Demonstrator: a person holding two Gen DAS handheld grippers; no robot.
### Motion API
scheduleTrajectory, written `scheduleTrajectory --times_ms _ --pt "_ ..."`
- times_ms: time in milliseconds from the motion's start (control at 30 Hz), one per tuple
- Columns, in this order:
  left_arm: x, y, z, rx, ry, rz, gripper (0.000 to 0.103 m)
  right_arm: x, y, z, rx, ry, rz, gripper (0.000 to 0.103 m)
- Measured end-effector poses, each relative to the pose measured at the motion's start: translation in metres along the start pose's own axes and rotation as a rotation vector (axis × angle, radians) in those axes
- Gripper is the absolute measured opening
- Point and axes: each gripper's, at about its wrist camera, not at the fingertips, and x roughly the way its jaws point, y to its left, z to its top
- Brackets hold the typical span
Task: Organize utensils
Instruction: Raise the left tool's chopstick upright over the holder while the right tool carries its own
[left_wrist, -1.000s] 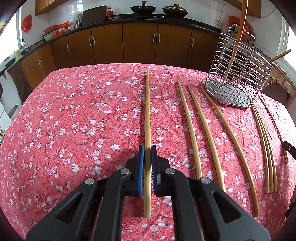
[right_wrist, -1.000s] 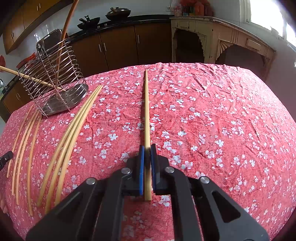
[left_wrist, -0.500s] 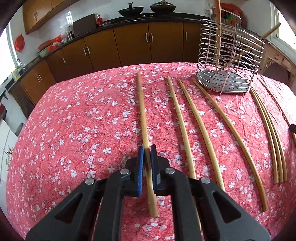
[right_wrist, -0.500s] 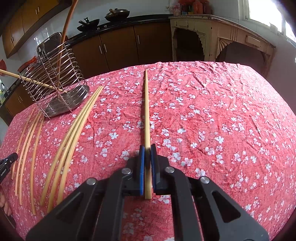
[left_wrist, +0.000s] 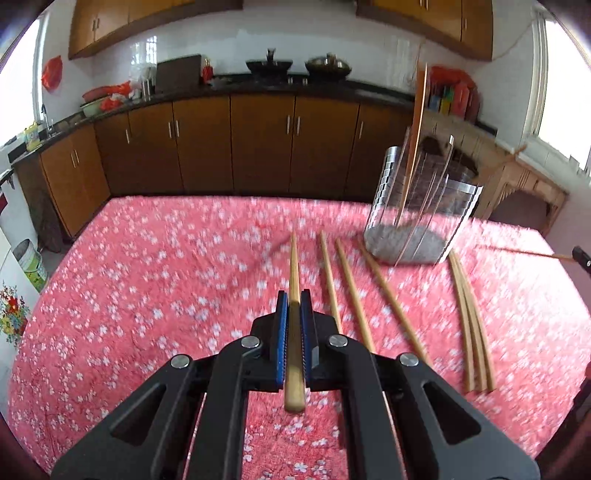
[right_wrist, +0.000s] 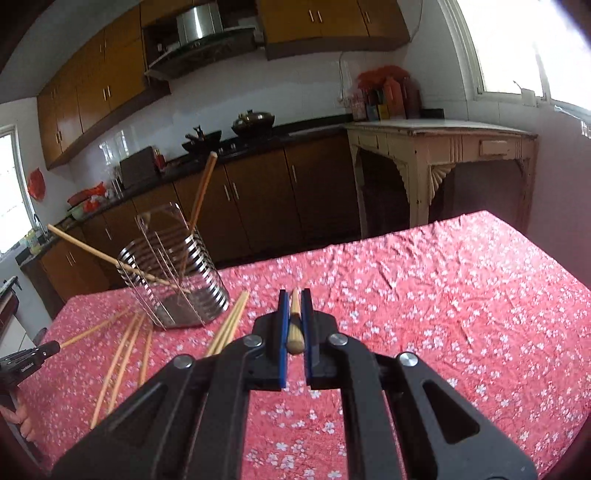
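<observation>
chopsticks (left_wrist: 347, 284) on floral tablecloth (left_wrist: 147, 288)

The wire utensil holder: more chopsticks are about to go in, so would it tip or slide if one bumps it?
The wire utensil holder looks light, being thin open wire, so a nudge would probably slide it on the tablecloth. It stands tall on a narrow base, and two chopsticks already lean out over its rim, so a push near the top might tip it.

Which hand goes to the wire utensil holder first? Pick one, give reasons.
Right, probably: the right gripper, jaws shut on a chopstick, appears level with the wire utensil holder, while the left gripper sits further back, loose chopsticks between.
</observation>
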Motion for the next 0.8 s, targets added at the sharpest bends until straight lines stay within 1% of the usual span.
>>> scheduleTrajectory --times_ms 100,167,233,367,567,667,800 --pt "-0.019 0.007 0.017 -0.042 -0.079 -0.023 0.007 -0.013 0.005 0.016 0.0 -0.075 0.018 0.008" --pt "-0.03 0.009 0.028 -0.062 -0.131 -0.026 0.007 -0.018 0.009 0.026 -0.004 -0.111 0.026 0.007" --pt "-0.037 0.011 0.035 -0.072 -0.162 -0.023 0.007 -0.02 0.01 0.034 -0.005 -0.132 0.03 0.007" --pt "-0.039 0.017 0.046 -0.087 -0.184 -0.014 0.007 -0.022 0.011 0.043 -0.002 -0.149 0.028 0.007" --pt "-0.04 0.019 0.051 -0.093 -0.198 -0.008 0.007 -0.024 0.012 0.048 0.003 -0.156 0.038 0.007" --pt "-0.052 0.014 0.056 -0.084 -0.207 -0.016 0.007 -0.03 0.015 0.056 0.005 -0.161 0.059 0.007" --pt "-0.073 0.003 0.064 -0.059 -0.226 -0.049 0.007 -0.048 0.019 0.076 0.016 -0.185 0.115 0.007"
